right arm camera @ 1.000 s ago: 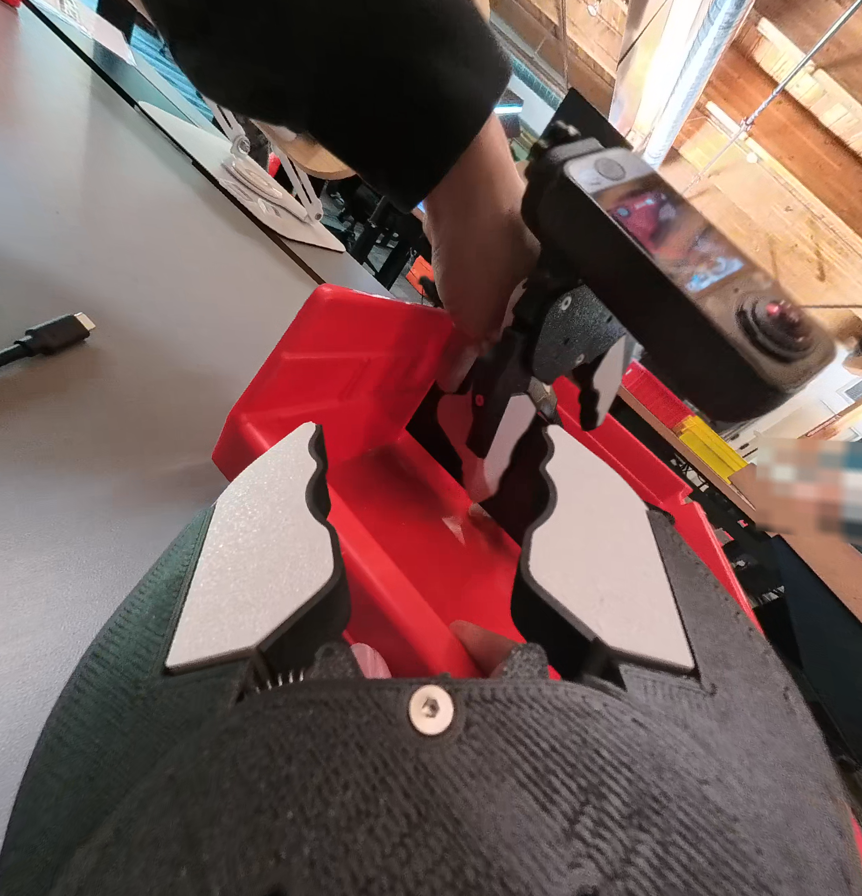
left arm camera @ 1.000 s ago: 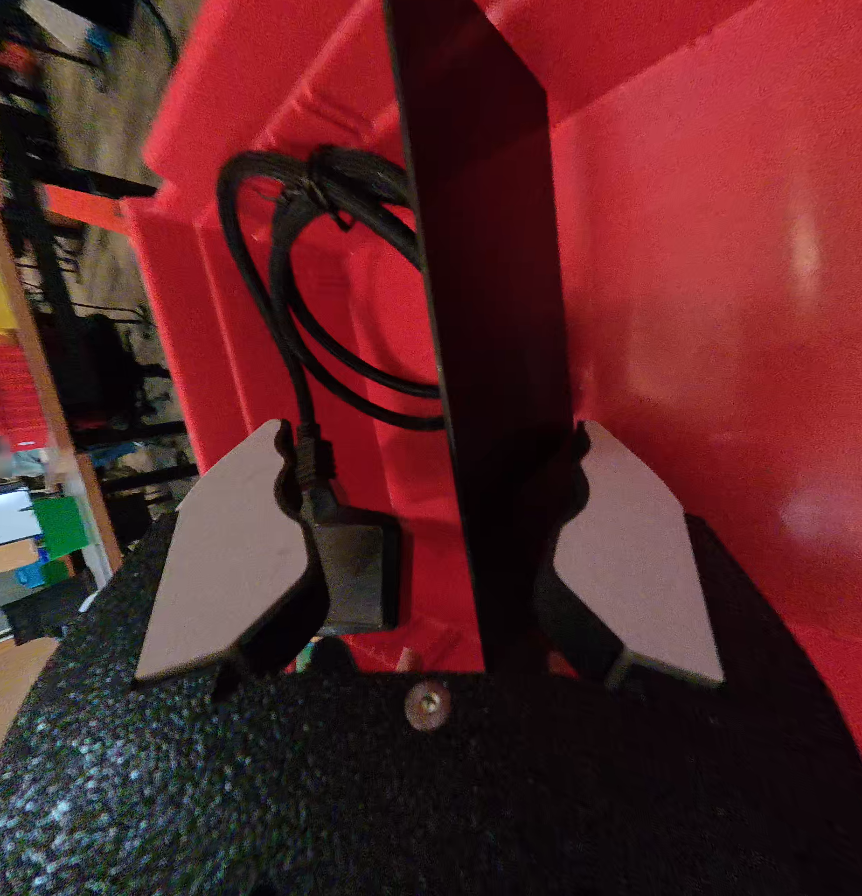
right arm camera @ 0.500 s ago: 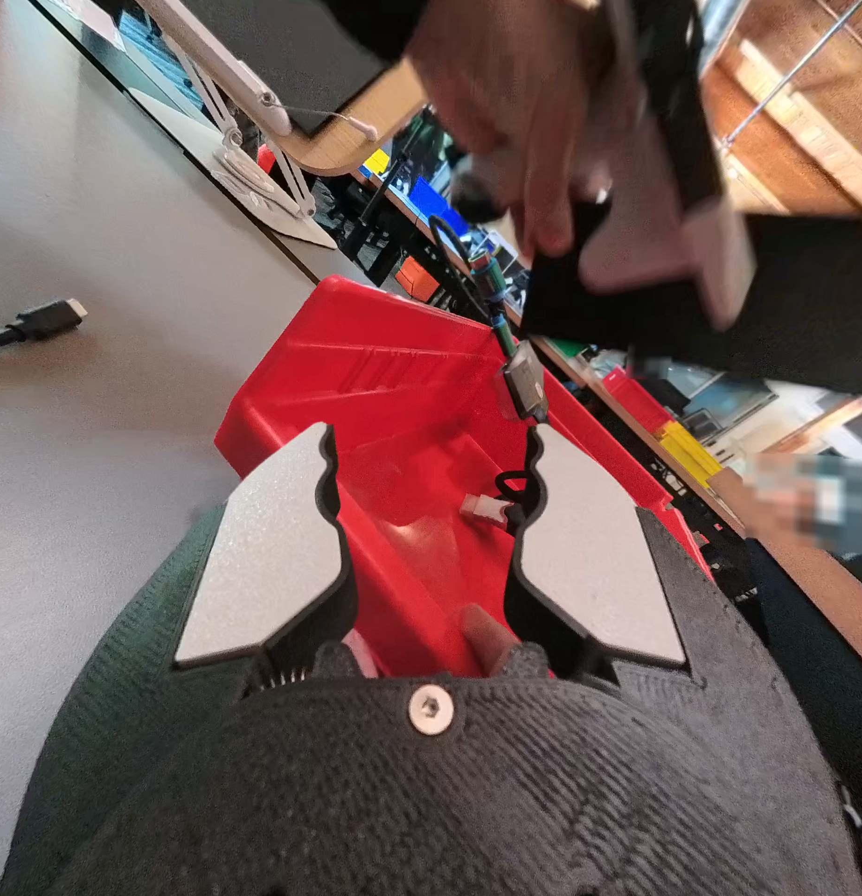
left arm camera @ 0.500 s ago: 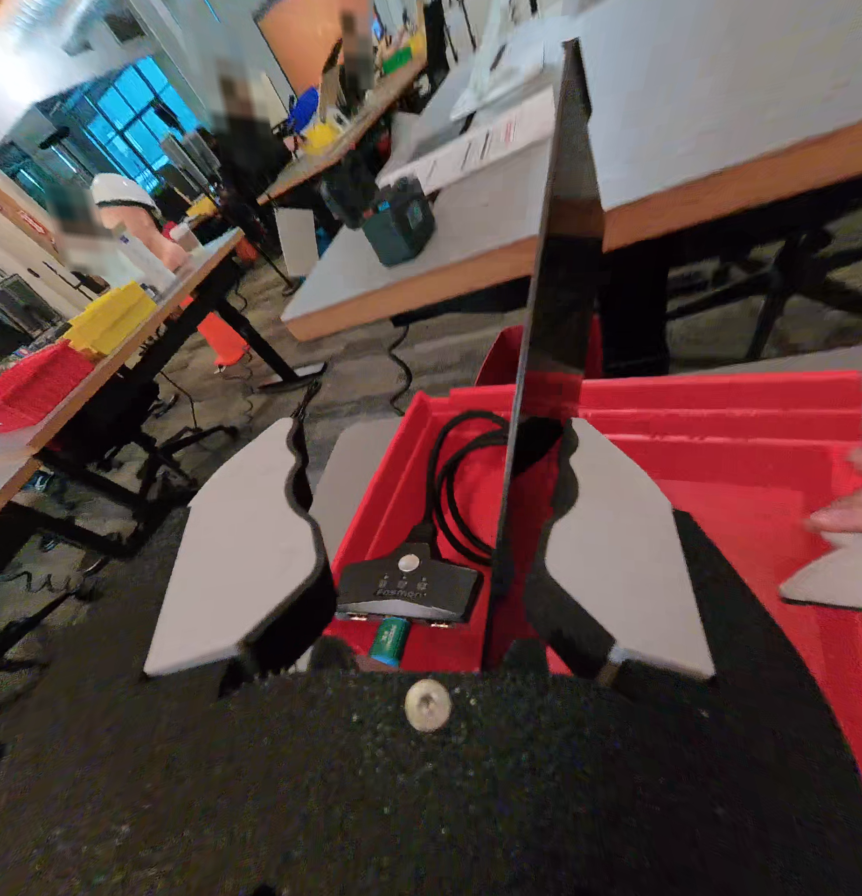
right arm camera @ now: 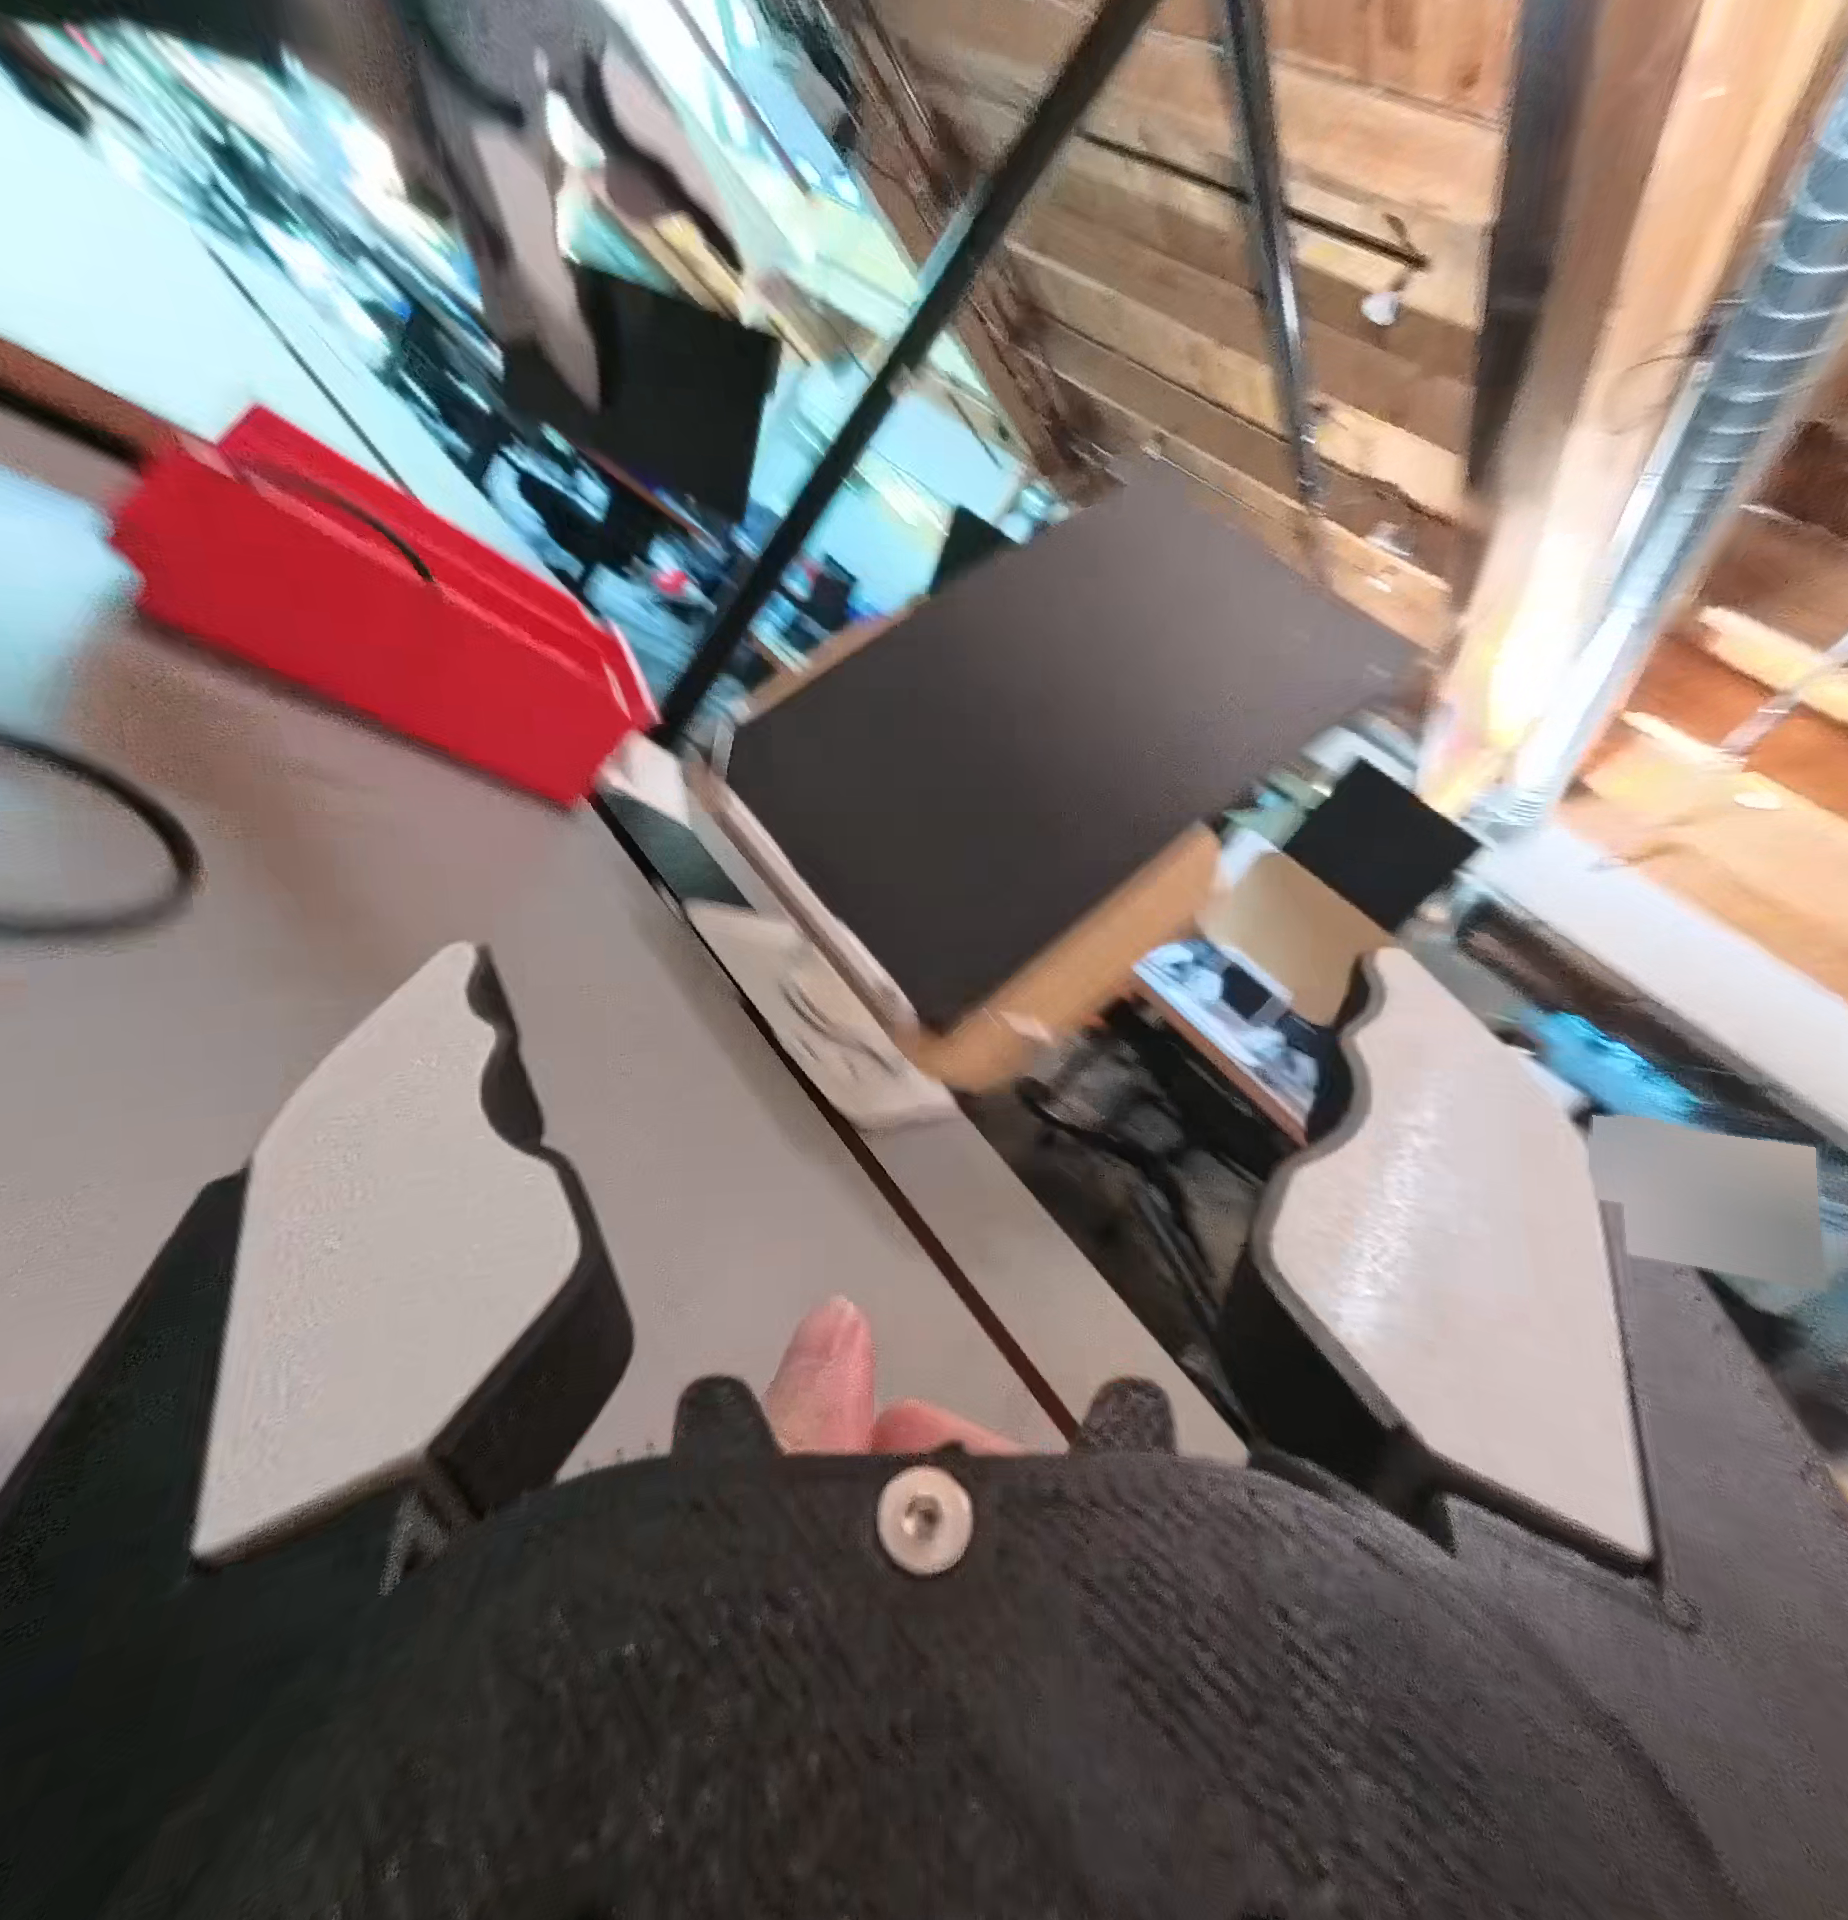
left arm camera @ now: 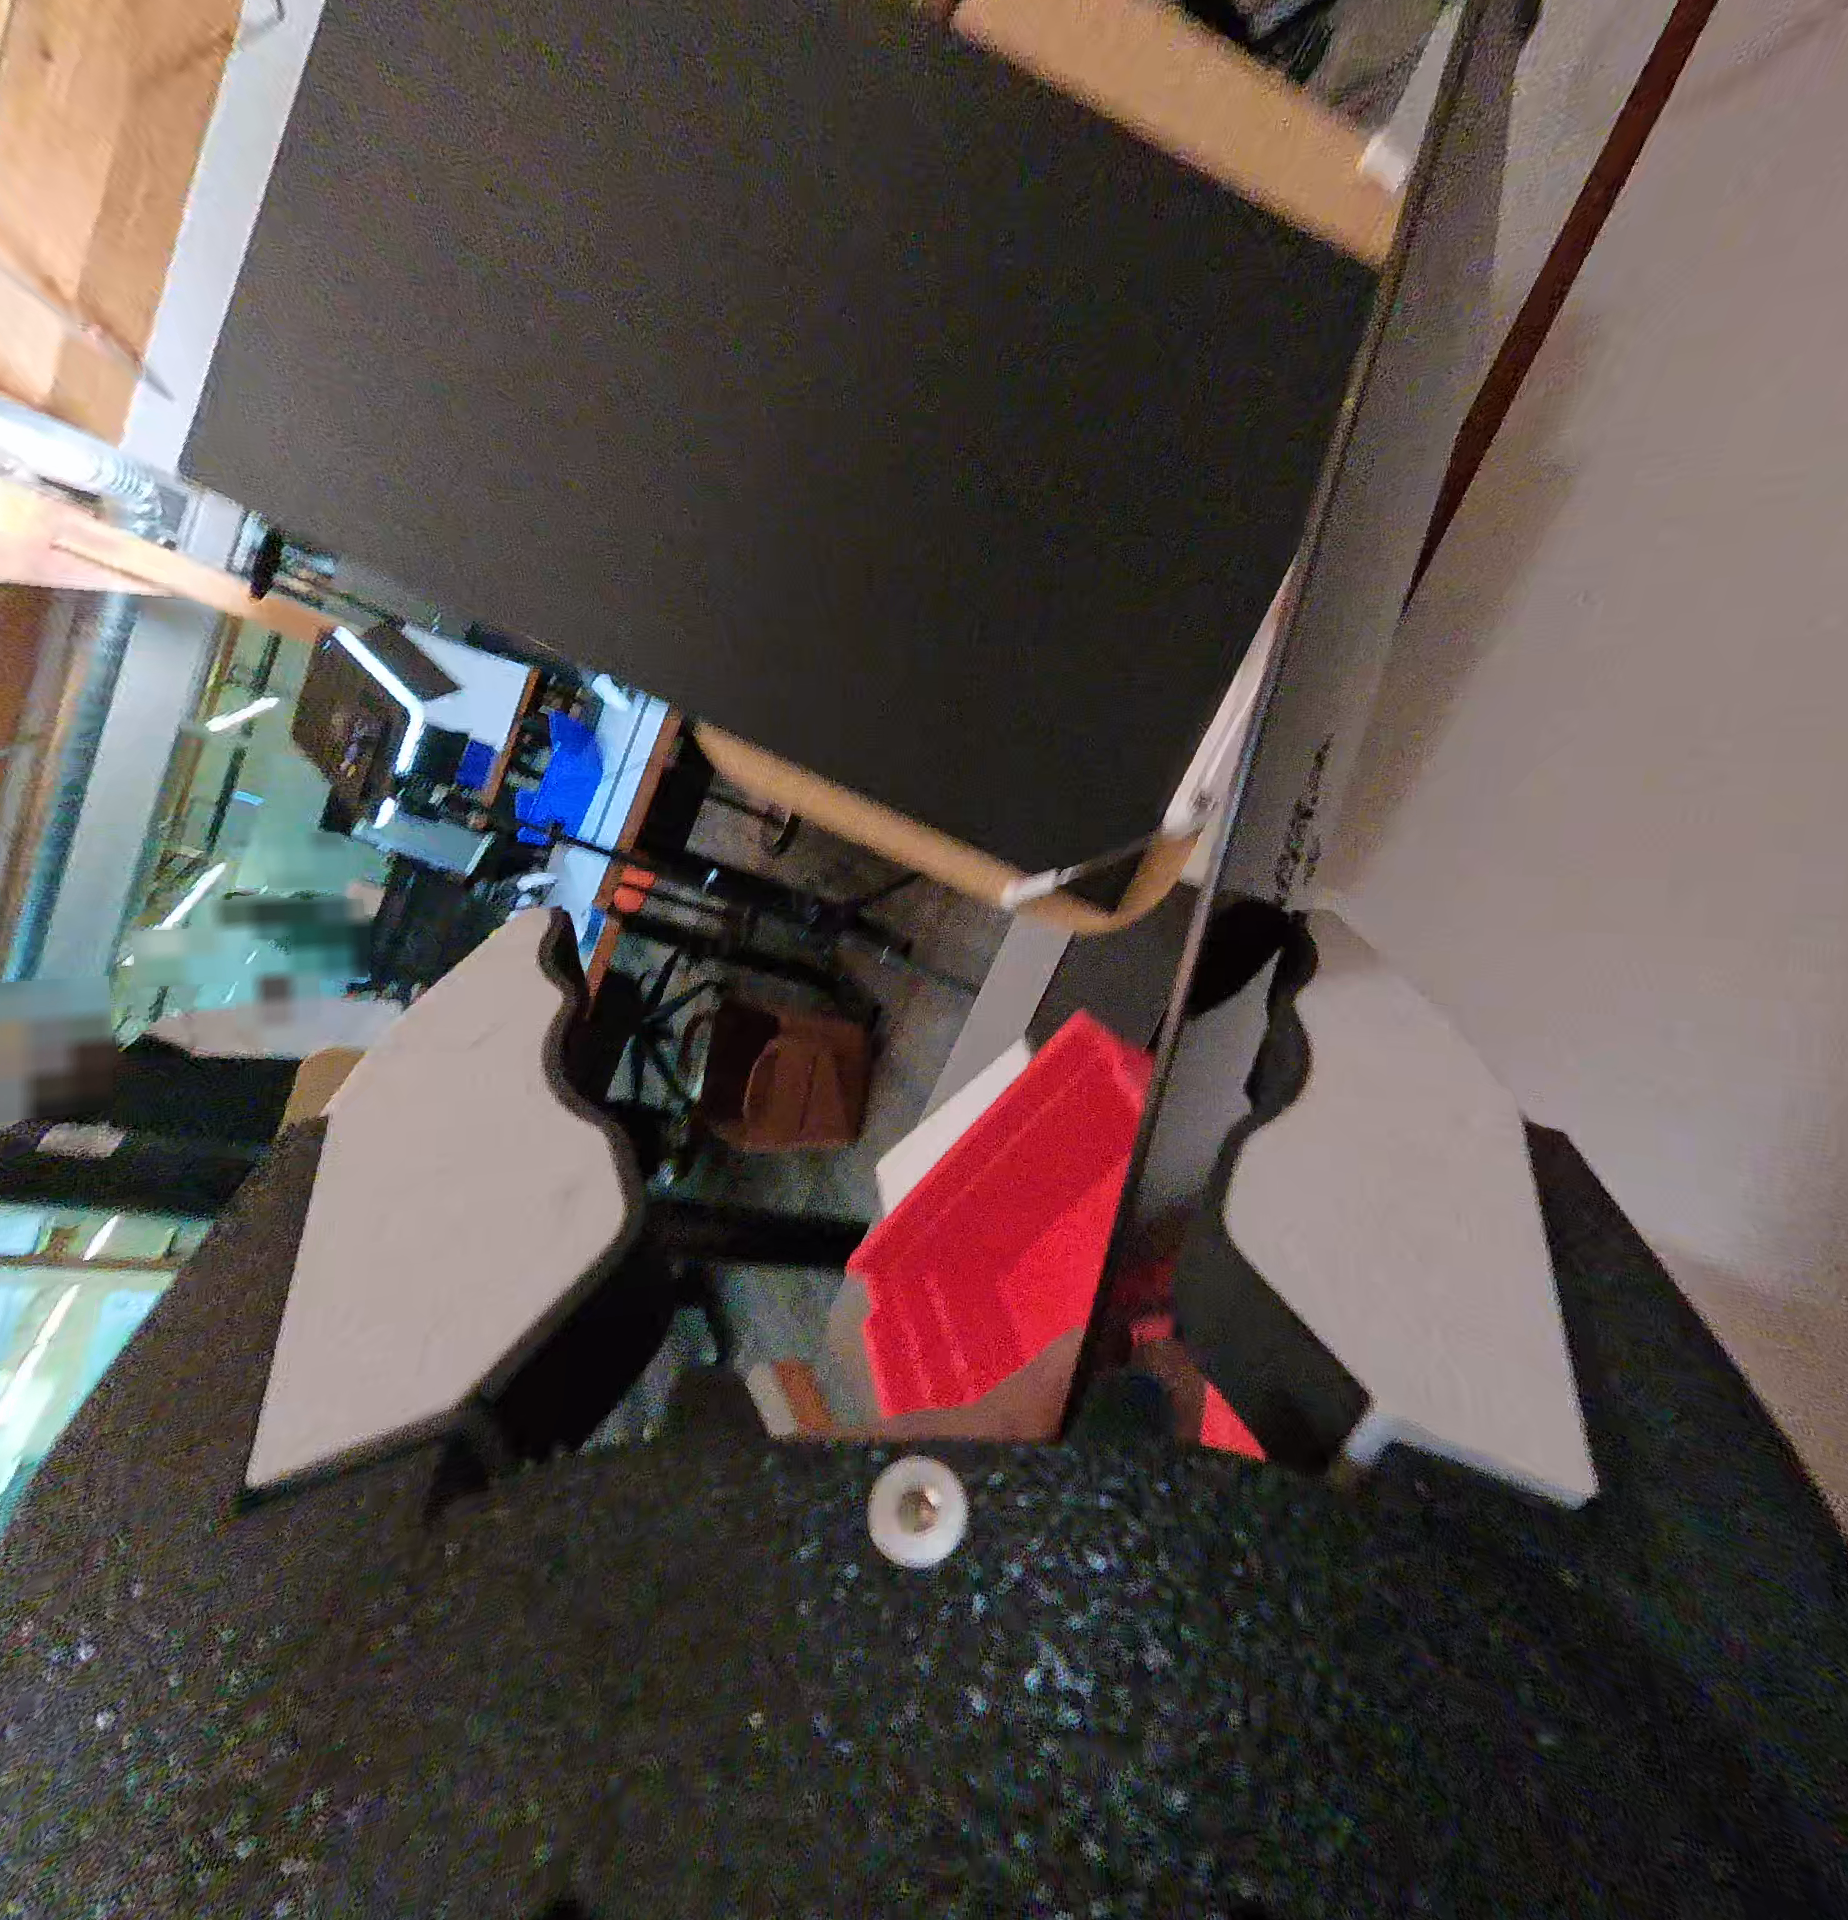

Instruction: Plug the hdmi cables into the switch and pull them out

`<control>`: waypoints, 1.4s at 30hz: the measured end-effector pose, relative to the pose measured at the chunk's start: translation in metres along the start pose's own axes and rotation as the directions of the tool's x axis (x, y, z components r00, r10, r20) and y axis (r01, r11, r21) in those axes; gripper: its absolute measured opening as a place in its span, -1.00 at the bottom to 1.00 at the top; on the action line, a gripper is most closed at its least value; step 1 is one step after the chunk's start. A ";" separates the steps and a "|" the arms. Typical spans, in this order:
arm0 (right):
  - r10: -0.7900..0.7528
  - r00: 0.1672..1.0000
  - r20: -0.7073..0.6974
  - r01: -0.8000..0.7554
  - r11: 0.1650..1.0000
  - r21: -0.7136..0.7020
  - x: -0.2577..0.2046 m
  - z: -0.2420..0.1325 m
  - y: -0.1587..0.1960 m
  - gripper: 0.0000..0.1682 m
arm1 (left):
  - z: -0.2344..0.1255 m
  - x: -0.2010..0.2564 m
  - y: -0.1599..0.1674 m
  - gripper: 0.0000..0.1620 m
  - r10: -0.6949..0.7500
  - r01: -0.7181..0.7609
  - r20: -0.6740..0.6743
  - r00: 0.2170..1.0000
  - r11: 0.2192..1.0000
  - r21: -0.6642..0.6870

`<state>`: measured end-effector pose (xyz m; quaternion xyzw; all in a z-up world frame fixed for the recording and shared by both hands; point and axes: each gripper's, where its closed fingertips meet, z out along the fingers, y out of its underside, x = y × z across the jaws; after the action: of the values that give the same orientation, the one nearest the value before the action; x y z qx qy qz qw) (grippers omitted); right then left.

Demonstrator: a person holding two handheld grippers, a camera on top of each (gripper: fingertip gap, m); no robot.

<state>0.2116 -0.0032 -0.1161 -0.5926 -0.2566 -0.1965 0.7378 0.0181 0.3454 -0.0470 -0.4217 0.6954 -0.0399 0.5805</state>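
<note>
My left gripper point(left arm camera: 925, 935) is open, its jaws wide apart. A thin dark flat panel point(left arm camera: 1304, 665) stands edge-on between them, close to the right finger point(left arm camera: 1398, 1226); I cannot tell whether they touch. Part of the red bin point(left arm camera: 1003, 1195) shows low between the fingers. My right gripper point(right arm camera: 920, 961) is open and empty above the grey table point(right arm camera: 691, 1039). The red bin point(right arm camera: 380, 623) lies far left of it, with a black cable point(right arm camera: 369, 520) over its rim. Another black cable loop point(right arm camera: 172, 862) lies on the table. The switch and the HDMI plugs are out of view.
A large black monitor back point(left arm camera: 795, 416) fills the top of the left wrist view and shows in the right wrist view point(right arm camera: 1003, 779). A person's fingertip point(right arm camera: 826, 1371) shows by the right gripper's base. The table edge point(right arm camera: 899, 1174) runs between the right fingers. Both views are motion-blurred.
My left gripper rose out of the red bin and swung up toward the monitor; the switch left its view. My right gripper drew back from the bin and its jaws opened wider.
</note>
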 end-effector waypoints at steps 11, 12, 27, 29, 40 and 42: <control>0.653 0.743 0.146 -0.670 0.726 0.155 -0.153 0.342 -0.058 0.73 | -0.106 -0.063 0.188 0.56 -0.276 0.273 0.151 0.949 0.961 0.045; 0.682 0.724 0.098 -0.689 0.712 0.136 -0.165 0.364 -0.050 0.73 | -0.105 -0.060 0.196 0.57 -0.300 0.297 0.126 0.946 0.954 0.040; 0.663 0.741 0.101 -0.656 0.748 -0.098 -0.224 0.506 0.016 0.67 | -0.057 -0.015 0.264 0.50 -0.143 0.122 -0.215 0.966 0.987 -0.108; 0.686 0.717 0.122 -0.674 0.727 -0.131 -0.217 0.510 0.029 0.66 | -0.052 -0.009 0.259 0.50 -0.127 0.104 -0.241 0.962 0.989 -0.104; 0.800 0.482 0.358 -0.820 0.556 -0.138 -0.204 0.463 0.005 0.73 | 0.011 0.010 0.269 0.45 -0.190 0.157 -0.205 0.960 0.973 -0.167; 0.754 0.569 0.327 -0.762 0.634 -0.136 -0.216 0.460 0.003 0.72 | 0.018 0.014 0.272 0.46 -0.195 0.165 -0.224 0.955 0.976 -0.145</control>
<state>-0.0248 0.4430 -0.1745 -0.6625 -0.1082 0.2507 0.6976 -0.1137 0.5187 -0.2120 -0.5110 0.7194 -0.0990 0.4598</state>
